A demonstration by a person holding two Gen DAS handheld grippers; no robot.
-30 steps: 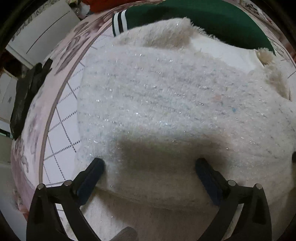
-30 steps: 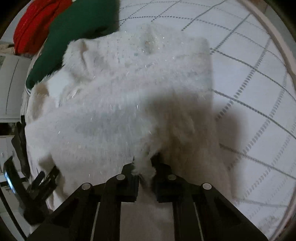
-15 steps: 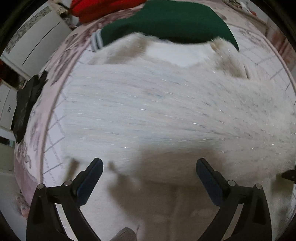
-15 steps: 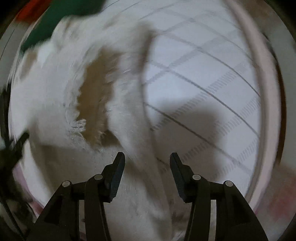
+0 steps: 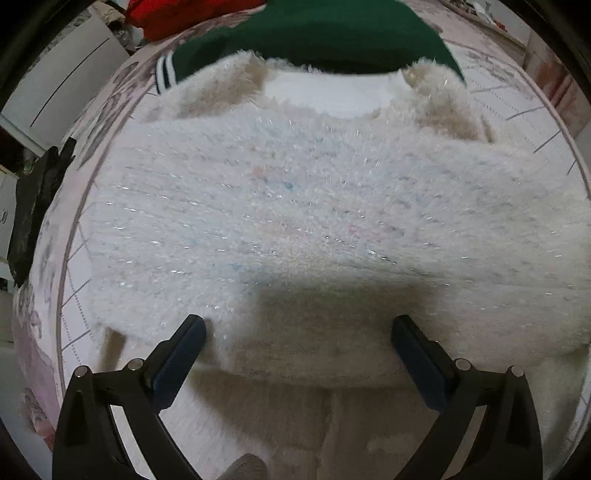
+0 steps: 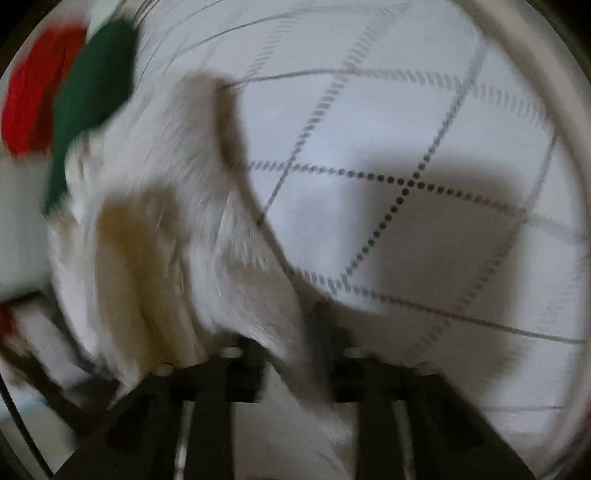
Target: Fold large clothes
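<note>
A fluffy white sweater lies folded on the checked white bed cover, its neckline toward the far side. My left gripper is open just over the sweater's near folded edge, holding nothing. In the blurred right wrist view a sleeve or side part of the sweater runs toward my right gripper. Its jaws are close together with a fold of the white fabric between them.
A dark green garment with white striped cuff lies beyond the sweater, a red one behind it. A black object sits at the bed's left edge. White furniture stands beyond. Bare bed cover lies right of the sweater.
My right gripper let go of the sweater, opened, swung right, and now its jaws have closed in on a fold again. My left gripper stayed open and shifted slightly over the near edge.
</note>
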